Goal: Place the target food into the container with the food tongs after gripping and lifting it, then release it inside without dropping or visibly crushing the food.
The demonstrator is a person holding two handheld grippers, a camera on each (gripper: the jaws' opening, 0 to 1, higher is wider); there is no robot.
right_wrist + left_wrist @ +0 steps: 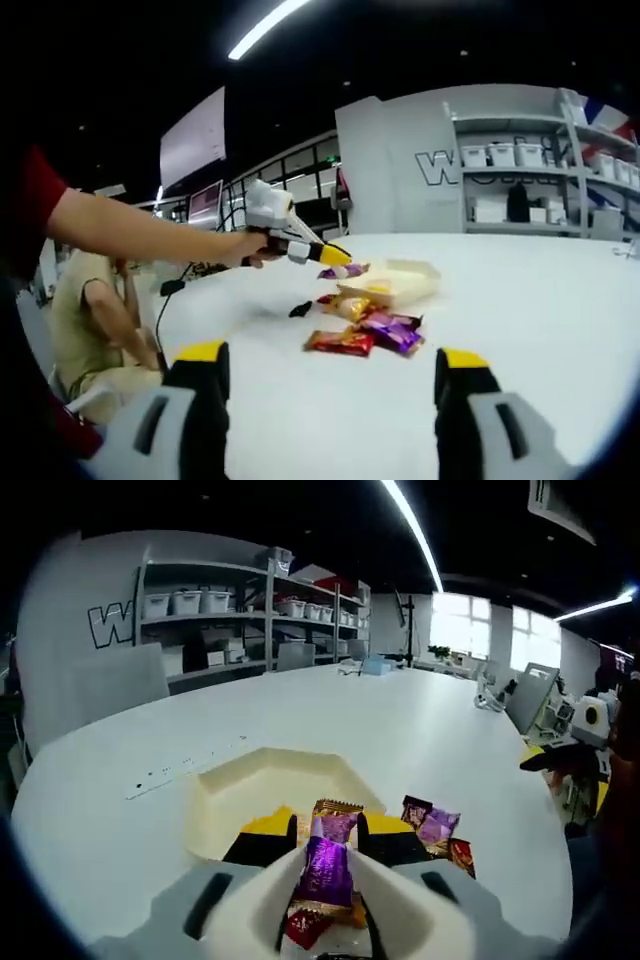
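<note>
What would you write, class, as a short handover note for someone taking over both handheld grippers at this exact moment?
Left gripper: shut on a purple foil-wrapped candy, lifted near the edge of the shallow cream plastic container.
Right gripper: open, holding nothing, hanging above the white table, back from the pile.
Loose wrapped candies, red, purple and gold, lie on the table beside the container.
Done: one candy gripped and lifted, wrapper not visibly crushed.
Left: carry it over the container, release it inside, then likely continue with the rest.
</note>
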